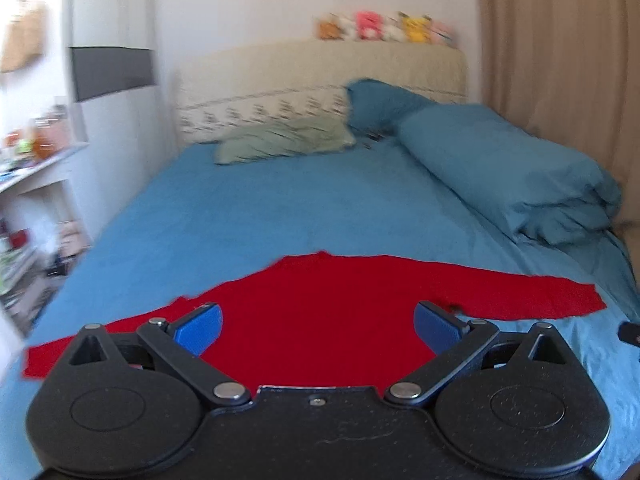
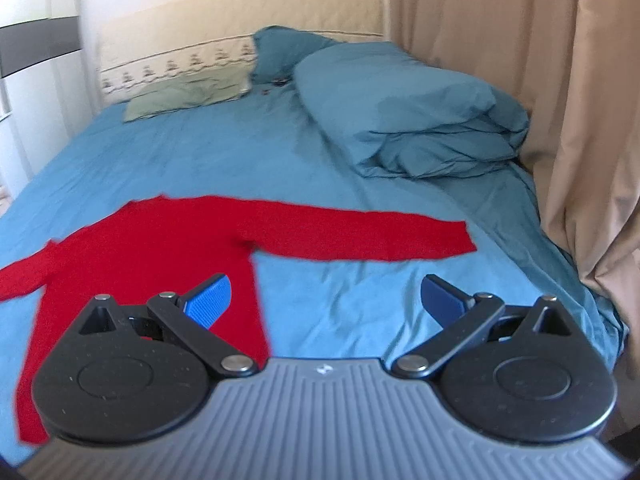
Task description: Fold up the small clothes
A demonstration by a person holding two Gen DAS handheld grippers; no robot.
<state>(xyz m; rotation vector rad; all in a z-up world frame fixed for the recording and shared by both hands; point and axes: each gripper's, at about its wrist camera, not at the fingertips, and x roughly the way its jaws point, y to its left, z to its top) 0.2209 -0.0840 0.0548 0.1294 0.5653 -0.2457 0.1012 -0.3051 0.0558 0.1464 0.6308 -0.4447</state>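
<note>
Red sweater (image 1: 320,312) flat below left tool (image 1: 318,326) — apparently untouched; left of right tool (image 2: 325,300)

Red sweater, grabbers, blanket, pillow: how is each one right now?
Red sweater: spread flat on the bed, both sleeves out, not folded.
Left gripper: open, holding nothing, above the sweater.
Right gripper: open, holding nothing.
Blue duvet: folded in a pile by the curtain.
Green pillow: lying flat near the headboard.
Blue sheet: spread over the bed, lightly creased.
</note>
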